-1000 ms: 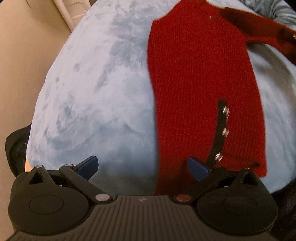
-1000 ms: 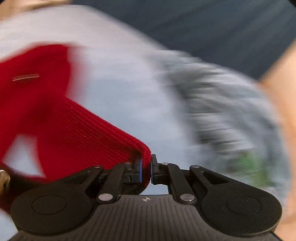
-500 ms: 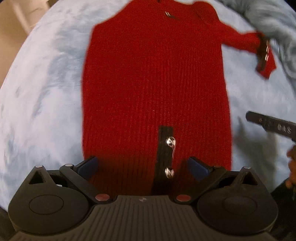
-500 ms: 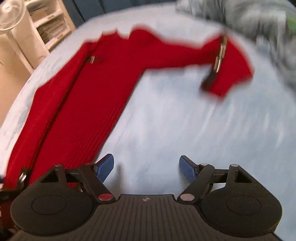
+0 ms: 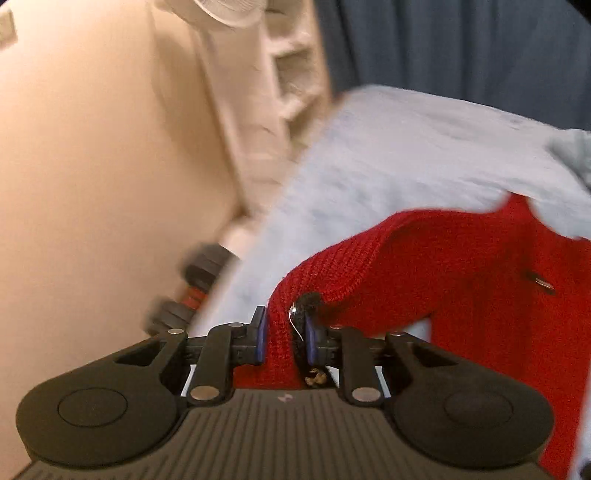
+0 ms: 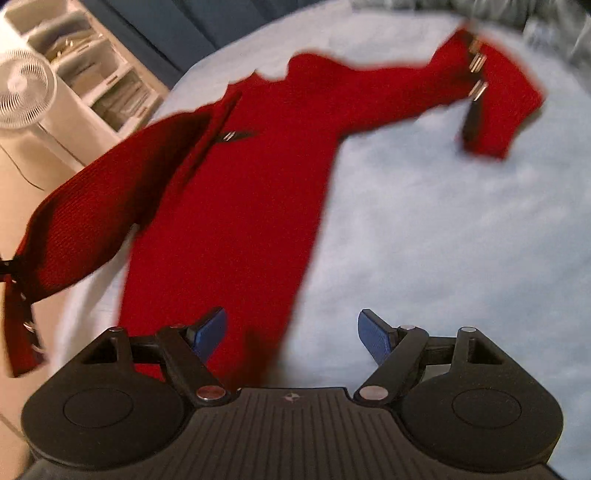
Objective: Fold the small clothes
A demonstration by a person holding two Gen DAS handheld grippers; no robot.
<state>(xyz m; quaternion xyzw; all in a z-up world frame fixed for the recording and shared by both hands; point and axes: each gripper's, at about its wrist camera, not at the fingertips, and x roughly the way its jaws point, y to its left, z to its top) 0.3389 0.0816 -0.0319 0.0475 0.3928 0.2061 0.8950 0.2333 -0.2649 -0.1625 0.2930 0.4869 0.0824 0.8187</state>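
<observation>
A red knit sweater (image 6: 240, 192) lies spread on the pale blue bed cover (image 6: 443, 221). My left gripper (image 5: 284, 332) is closing, and its blue pads press on a bunched cuff of the sweater (image 5: 461, 269) with a black strap and metal ring. In the right wrist view that sleeve (image 6: 92, 221) hangs lifted off the bed at the left. The other sleeve (image 6: 491, 99), with a black strap and buckles, lies flat at the far right. My right gripper (image 6: 291, 332) stands open just above the sweater's near hem, nothing between its fingers.
A white fan (image 6: 22, 92) and white shelves (image 6: 103, 74) stand beyond the bed's left edge. A dumbbell (image 5: 199, 280) lies on the beige floor beside the bed. A dark blue curtain (image 5: 461, 48) is behind, and a crumpled grey blanket (image 6: 554, 18) lies at the far right.
My left gripper went from open over the sweater to shut on a cuff and raised it to the left. My right gripper let go of the other sleeve and dropped to the hem.
</observation>
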